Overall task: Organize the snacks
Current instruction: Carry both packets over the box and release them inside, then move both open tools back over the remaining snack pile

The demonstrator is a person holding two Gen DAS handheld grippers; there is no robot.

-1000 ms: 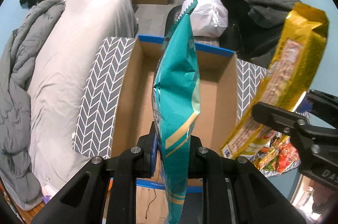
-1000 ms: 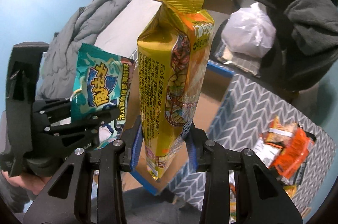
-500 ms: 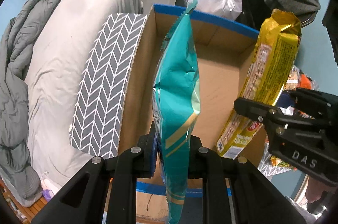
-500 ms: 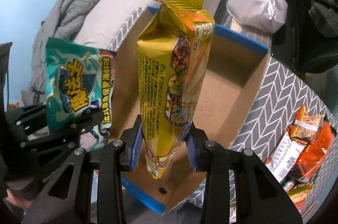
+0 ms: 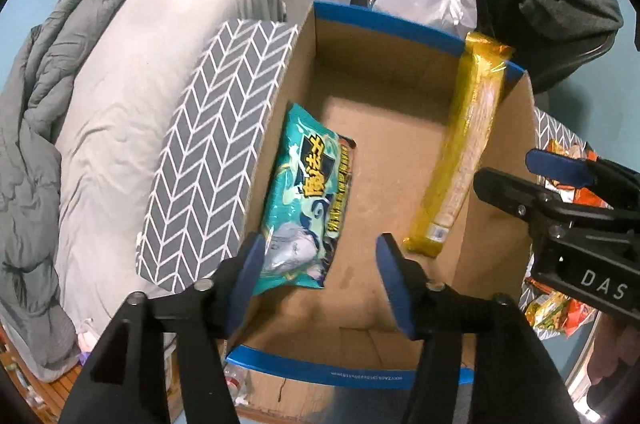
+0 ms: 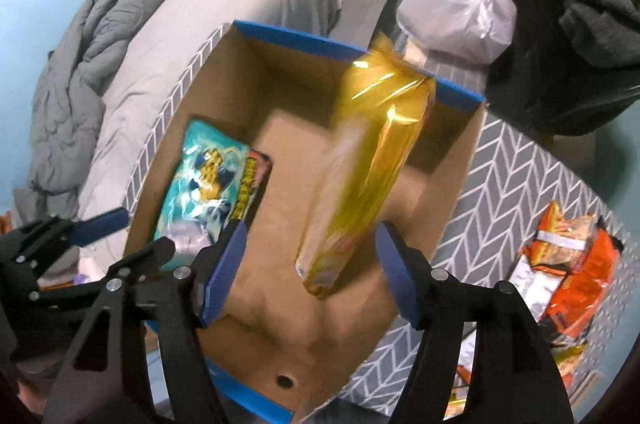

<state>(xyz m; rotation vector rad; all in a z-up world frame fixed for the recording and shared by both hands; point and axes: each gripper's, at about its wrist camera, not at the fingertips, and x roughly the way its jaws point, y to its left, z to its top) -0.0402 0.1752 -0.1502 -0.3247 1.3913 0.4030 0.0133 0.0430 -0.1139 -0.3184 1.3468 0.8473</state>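
Both tools are letting go: the left gripper [image 5: 320, 264] hangs over the open brown cardboard box with blue-taped rim [image 5: 384, 20], its blue-padded jaws opening and off the teal crinkled snack bag [image 5: 308, 196], which lies against the box's left wall. Opening too, the right gripper [image 6: 308, 264] has the long yellow foil snack packet [image 6: 360, 168] loose and blurred between its jaws, touching neither pad, leaning toward the right wall over the box floor
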